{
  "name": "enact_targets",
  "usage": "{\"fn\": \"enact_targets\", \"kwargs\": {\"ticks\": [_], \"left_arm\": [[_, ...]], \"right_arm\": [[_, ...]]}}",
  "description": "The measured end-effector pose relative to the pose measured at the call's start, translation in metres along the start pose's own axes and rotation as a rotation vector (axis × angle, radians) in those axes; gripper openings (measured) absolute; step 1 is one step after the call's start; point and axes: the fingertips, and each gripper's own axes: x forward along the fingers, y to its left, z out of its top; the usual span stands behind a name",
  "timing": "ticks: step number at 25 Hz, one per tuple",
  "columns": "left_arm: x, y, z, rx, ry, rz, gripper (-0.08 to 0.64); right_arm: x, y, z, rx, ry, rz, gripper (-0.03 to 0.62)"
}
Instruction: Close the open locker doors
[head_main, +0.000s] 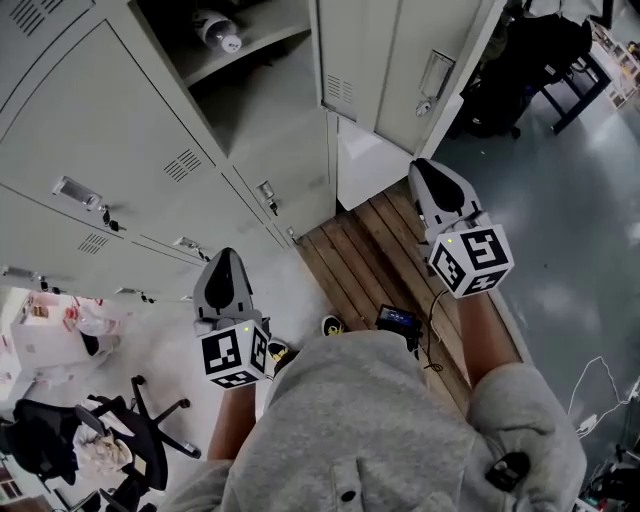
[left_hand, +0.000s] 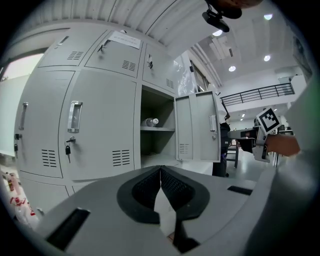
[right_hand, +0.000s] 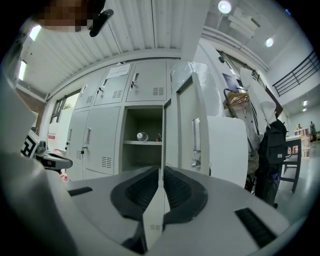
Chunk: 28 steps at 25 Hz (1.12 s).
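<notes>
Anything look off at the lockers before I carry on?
One locker door hangs open, swung out to the right of its compartment, while the neighbouring doors are shut. Inside, a bottle lies on its side on the shelf. Nothing spilled or damaged shows.

**Inspector:** Floor?
**Surveyor:** Wooden planks run through the centre of the head view. Glossy grey floor fills the right side.
**Inspector:** Furniture?
**Surveyor:** A black swivel chair stands at lower left, and a dark-legged table in the upper right corner.
**Inspector:** Overhead?
**Surveyor:** The ceiling is ribbed. Round lamps are lit at upper right of the left gripper view, with a railed gallery beneath them.
</notes>
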Motion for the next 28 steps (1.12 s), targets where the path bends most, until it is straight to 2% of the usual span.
{"fn": "enact_targets", "kwargs": {"ticks": [3,6,12,15,17,23,25,28], "left_arm": [[0.002,-0.007,-0.001,0.012,0.01,-0.018,0.011],[0.003,-0.012,-0.001,0.02,0.019,-0.029,0.011],[0.009,-0.021,0.0,0.025,0.026,-0.047,0.011],[0.011,-0.027,0.001,0.024,0.024,-0.056,0.011],[0.011,-0.03,0.001,0.028,0.023,-0.064,0.011],[0.014,-0.032,0.001,0.025,0.021,-0.066,0.011],[0.013,-0.032,0.001,0.026,0.022,-0.066,0.011],[0.012,-0.033,0.002,0.024,0.02,-0.064,0.011]], "right_arm": [[0.001,-0.021,0.001,0.005,-0.009,-0.022,0.051],[0.006,-0.042,0.002,0.035,-0.017,0.001,0.051],[0.018,-0.091,0.025,0.092,-0.07,-0.008,0.054],[0.029,-0.107,0.034,0.117,-0.073,0.019,0.092],[0.036,-0.112,0.034,0.139,-0.07,0.045,0.118],[0.048,-0.123,0.035,0.208,-0.084,0.104,0.118],[0.051,-0.115,0.033,0.186,-0.072,0.132,0.118],[0.053,-0.11,0.032,0.129,-0.054,0.11,0.117]]}}
